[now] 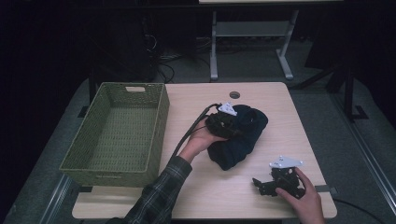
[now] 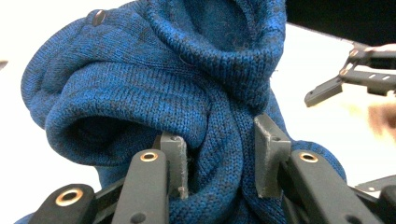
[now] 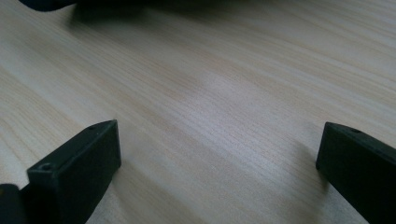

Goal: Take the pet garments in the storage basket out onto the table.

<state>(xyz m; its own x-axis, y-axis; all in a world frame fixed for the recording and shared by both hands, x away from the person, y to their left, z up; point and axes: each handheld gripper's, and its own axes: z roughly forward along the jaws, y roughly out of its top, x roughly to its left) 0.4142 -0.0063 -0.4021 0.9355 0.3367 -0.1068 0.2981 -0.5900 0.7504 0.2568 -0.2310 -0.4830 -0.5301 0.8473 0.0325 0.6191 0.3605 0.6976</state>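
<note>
Your right gripper rests nearest to you on the bare desk, jaws spread wide with nothing between them; in the right gripper view only pale wood grain lies between its two black pads. The dark edge of the garment lies ahead of it at the top of that view, well apart from its tips.

Ahead and to the left of that gripper, your left gripper is closed on a fold of the blue knitted sweater. In the left gripper view the grey pads pinch a bunched ridge of knit, and the rest of the cloth billows above and beyond the jaws. In the high view the sweater lies in a crumpled heap on the desk directly under and beyond your left gripper, with your left hand behind it. Whether the heap has left the desk cannot be told; most of it appears to rest there.

Farther off, to the left of your left gripper, stands the green woven basket, empty, its near wall just beside your left forearm.

Judged progress: the grasp is made; lifting the sweater, carrying it across to the basket and releasing it there are left. The loose bulk may drag or catch on the rim, so your free right gripper could gather the trailing part.
</note>
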